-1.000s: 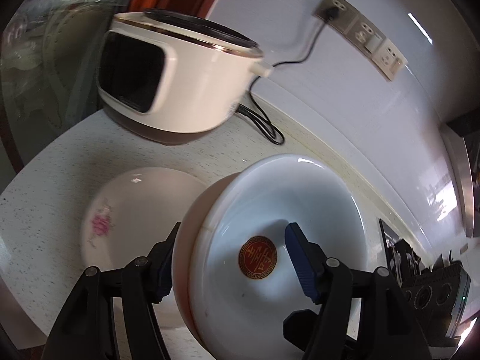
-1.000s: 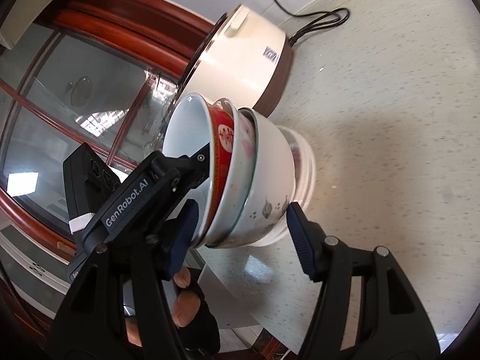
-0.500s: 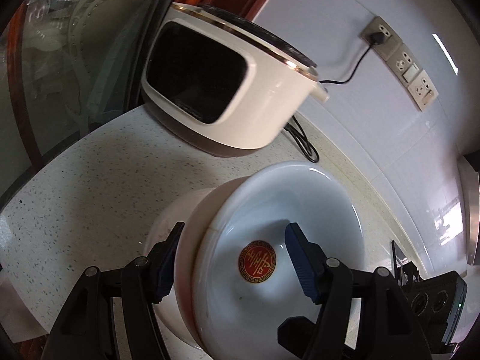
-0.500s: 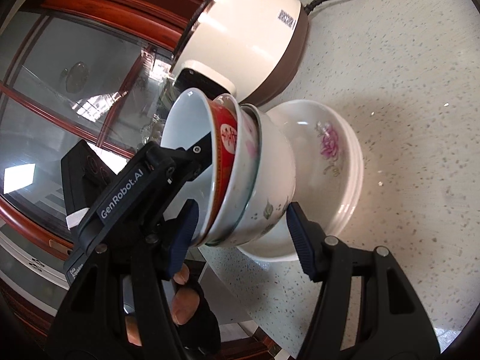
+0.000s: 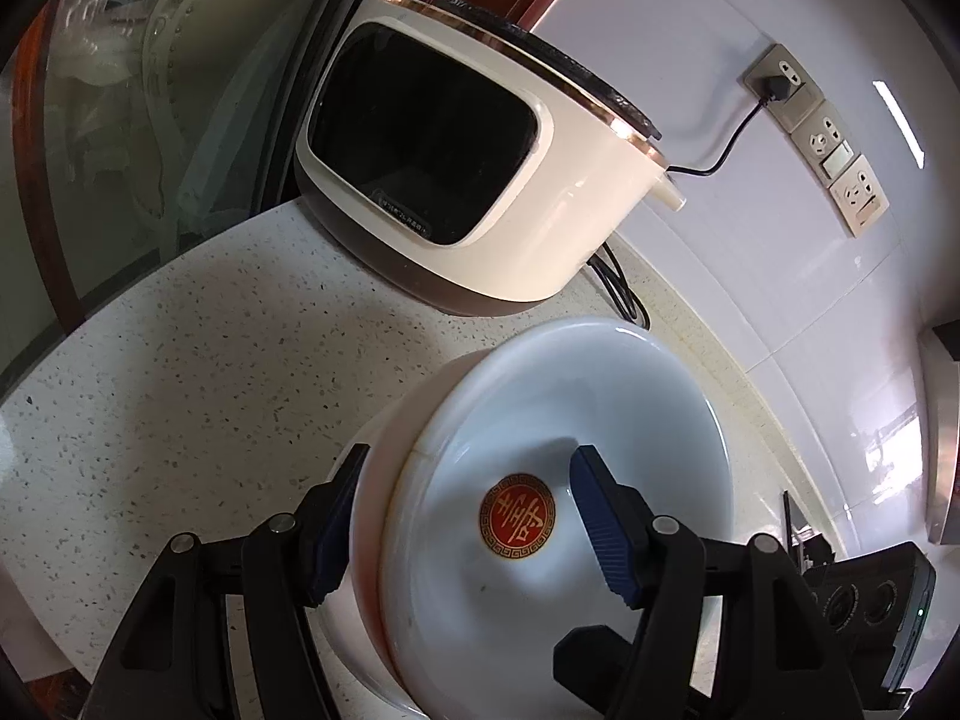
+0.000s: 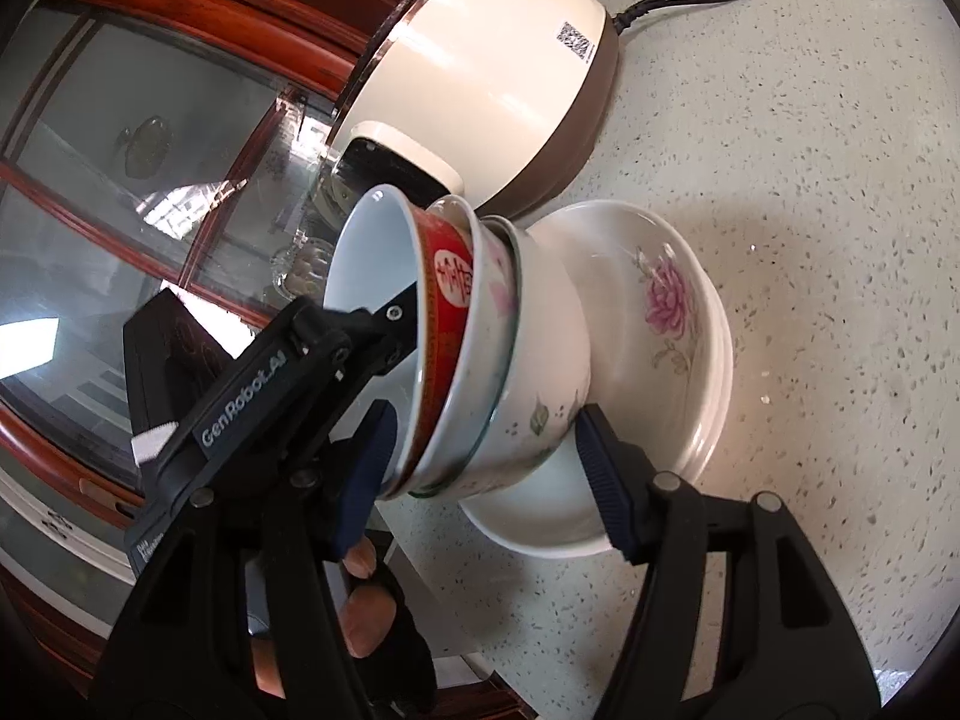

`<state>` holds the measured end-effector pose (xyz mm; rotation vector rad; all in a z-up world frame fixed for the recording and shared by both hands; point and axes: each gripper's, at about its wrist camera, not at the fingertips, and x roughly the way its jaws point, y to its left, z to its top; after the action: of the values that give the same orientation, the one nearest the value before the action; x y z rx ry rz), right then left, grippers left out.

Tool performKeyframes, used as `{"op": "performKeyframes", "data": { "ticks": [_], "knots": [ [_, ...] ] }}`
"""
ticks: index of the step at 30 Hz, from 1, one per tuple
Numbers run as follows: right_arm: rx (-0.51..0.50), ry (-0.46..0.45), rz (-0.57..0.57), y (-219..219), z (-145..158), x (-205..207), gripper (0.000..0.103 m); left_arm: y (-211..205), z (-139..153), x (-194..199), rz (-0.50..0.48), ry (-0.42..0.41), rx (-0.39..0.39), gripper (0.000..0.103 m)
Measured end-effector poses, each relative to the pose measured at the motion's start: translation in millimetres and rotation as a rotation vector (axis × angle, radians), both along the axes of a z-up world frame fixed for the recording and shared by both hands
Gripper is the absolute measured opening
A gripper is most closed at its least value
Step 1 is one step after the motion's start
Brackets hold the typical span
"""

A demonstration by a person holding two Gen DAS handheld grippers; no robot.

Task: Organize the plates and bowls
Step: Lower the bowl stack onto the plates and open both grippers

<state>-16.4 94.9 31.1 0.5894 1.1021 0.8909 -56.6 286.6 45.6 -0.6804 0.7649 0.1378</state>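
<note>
Nested bowls (image 6: 480, 354), clamped across the rim by the left gripper (image 5: 462, 516) while the right gripper (image 6: 480, 468), jaws opening, brackets them, are being seated on stacked floral plates (image 6: 672, 324); release is judged next.

Home kitchen: rice cooker (image 5: 480, 180) on speckled countertop (image 5: 180, 390), tiled wall (image 5: 750, 240).

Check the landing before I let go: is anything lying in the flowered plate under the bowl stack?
Nothing visible does. The bowl stack already sits on the flowered plate, whose visible surface is bare. The cooker stands behind, clear of the plate.
</note>
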Motion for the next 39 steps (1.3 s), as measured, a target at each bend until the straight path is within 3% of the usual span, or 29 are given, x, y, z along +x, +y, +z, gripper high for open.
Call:
{"op": "performKeyframes", "data": {
  "ticks": [5,7,10,16,21,24,29,34,39],
  "knots": [
    [-0.020,-0.031,-0.023,-5,6,3,0.070,4,4,-5,0.001,-0.032,0.016,0.068],
    [0.005,-0.049,-0.049,-13,10,2,0.080,5,5,-7,0.009,-0.037,0.026,0.073],
    [0.000,-0.123,-0.147,-33,21,-1,0.087,8,7,-12,0.035,-0.051,0.055,0.082],
    [0.000,-0.181,-0.212,-54,31,-7,0.087,11,12,-18,0.063,-0.060,0.094,0.087],
    [-0.074,-0.300,-0.238,-63,41,-22,0.087,4,17,-22,0.064,-0.095,0.121,0.093],
    [-0.122,-0.383,-0.262,-68,46,-36,0.088,-1,22,-32,0.079,-0.139,0.157,0.103],
    [-0.202,-0.498,-0.292,-77,46,-61,0.090,-13,24,-48,0.071,-0.154,0.236,0.103],
    [-0.271,-0.577,-0.333,-88,36,-88,0.090,-36,26,-74,0.083,-0.211,0.375,0.103],
    [-0.332,-0.685,-0.375,-95,33,-120,0.095,-53,23,-103,0.101,-0.257,0.444,0.103]
  ]
}}
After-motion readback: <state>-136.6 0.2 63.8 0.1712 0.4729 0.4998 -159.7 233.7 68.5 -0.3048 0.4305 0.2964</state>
